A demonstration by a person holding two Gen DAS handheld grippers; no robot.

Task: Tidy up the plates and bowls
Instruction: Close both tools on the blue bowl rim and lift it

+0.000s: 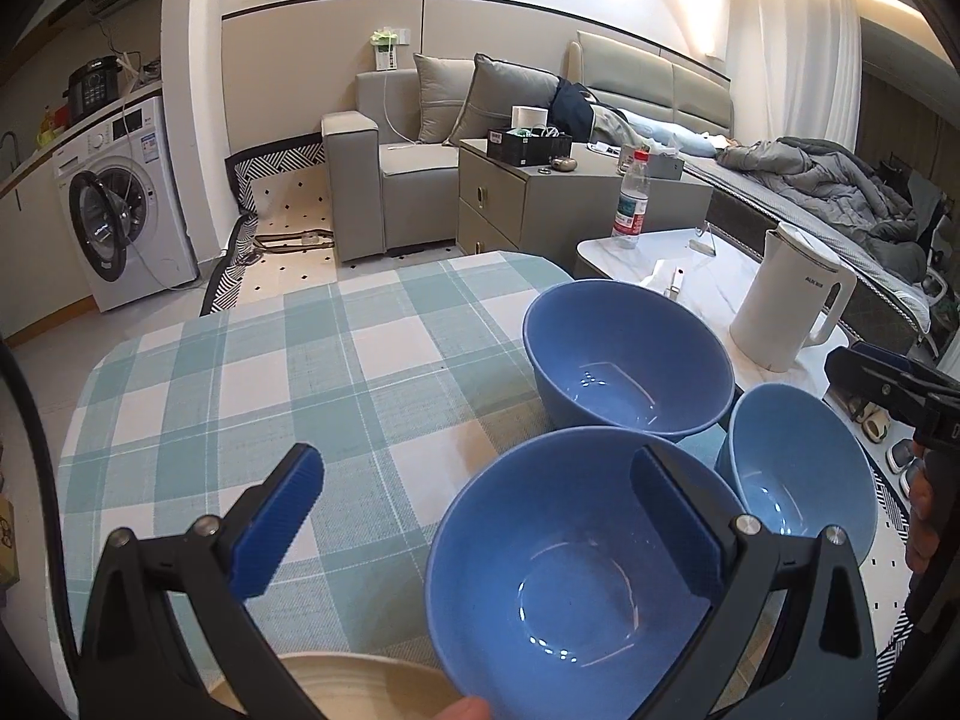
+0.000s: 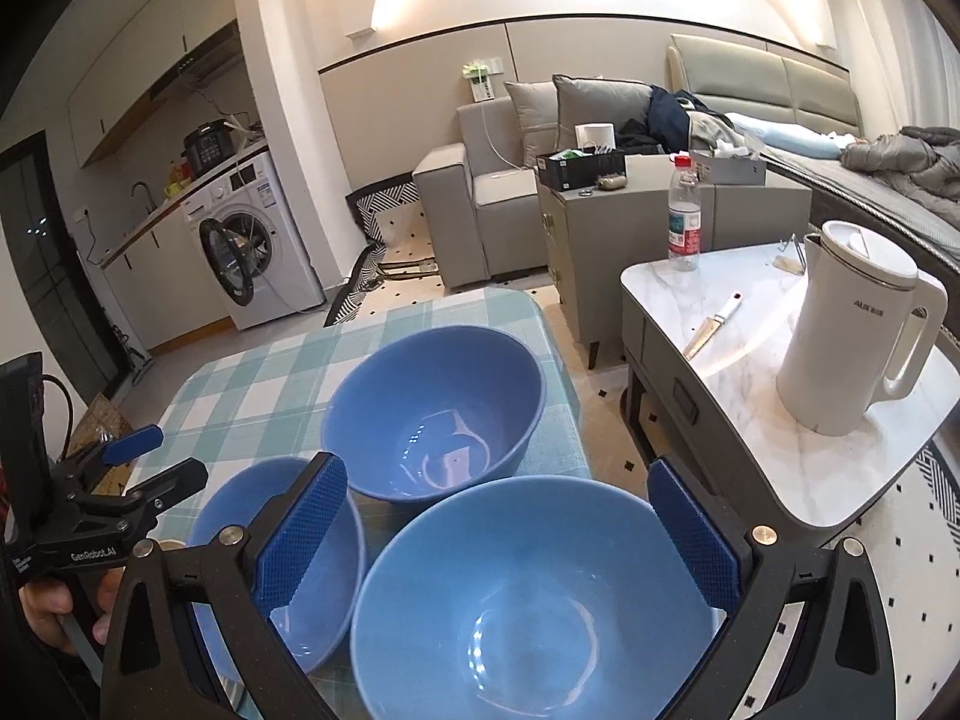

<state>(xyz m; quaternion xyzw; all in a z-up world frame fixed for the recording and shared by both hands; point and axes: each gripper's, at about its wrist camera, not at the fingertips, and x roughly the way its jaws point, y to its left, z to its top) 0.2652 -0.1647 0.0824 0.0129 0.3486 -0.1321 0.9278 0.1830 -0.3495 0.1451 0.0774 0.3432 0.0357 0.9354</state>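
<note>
Three blue bowls [image 2: 435, 414] are clustered at the desk [image 1: 252, 372] edge, both the left claw [image 1: 480, 516] and the right claw [image 2: 495, 531] are spread, empty, and a careless nudge is judged likely to tip one off.

three blue bowls [image 2: 438, 414], teal-and-white checked tablecloth [image 1: 270, 372], white kettle [image 2: 852, 348]

"AUX" on kettle [image 2: 852, 330]; "GenRobot.AI" on left hand-held gripper [image 2: 144, 456].
</note>
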